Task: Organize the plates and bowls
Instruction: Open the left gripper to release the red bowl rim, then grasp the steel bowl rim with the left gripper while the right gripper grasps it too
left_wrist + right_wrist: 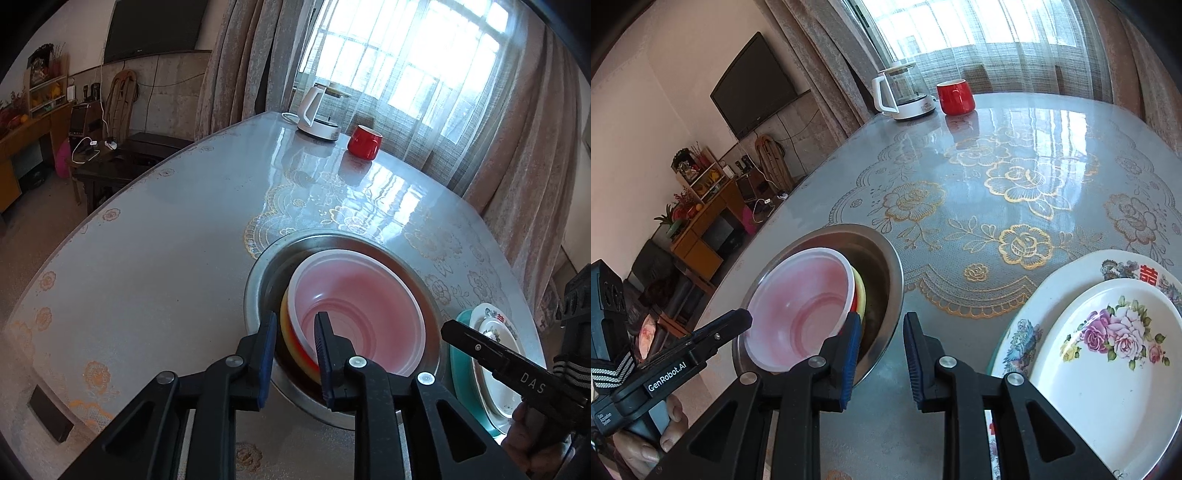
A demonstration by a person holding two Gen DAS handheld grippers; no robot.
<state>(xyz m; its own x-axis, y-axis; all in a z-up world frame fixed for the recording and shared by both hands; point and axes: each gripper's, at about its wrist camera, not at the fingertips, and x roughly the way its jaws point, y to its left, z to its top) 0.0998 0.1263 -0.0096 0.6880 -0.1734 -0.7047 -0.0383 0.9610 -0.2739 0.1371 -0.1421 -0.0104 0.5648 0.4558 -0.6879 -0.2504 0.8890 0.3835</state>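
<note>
The translucent white plastic bowl [364, 310] sits tilted on the nested yellow and red bowls [291, 341] inside the wide stainless steel basin [258, 291], at about 1 o'clock from the left gripper [295, 354]. That gripper's jaws stand partly open astride the near rims of the nested bowls, one pad outside and one inside; whether they pinch yet I cannot tell. To seat the stack well, it seems best to release only once the bowls lie level and concentric, then withdraw straight upward without dragging the rim. The right gripper [881, 360] hangs open and empty, with the stacked floral porcelain plates [1115, 354] at its 3 o'clock on the lace-patterned table [997, 177].
</note>
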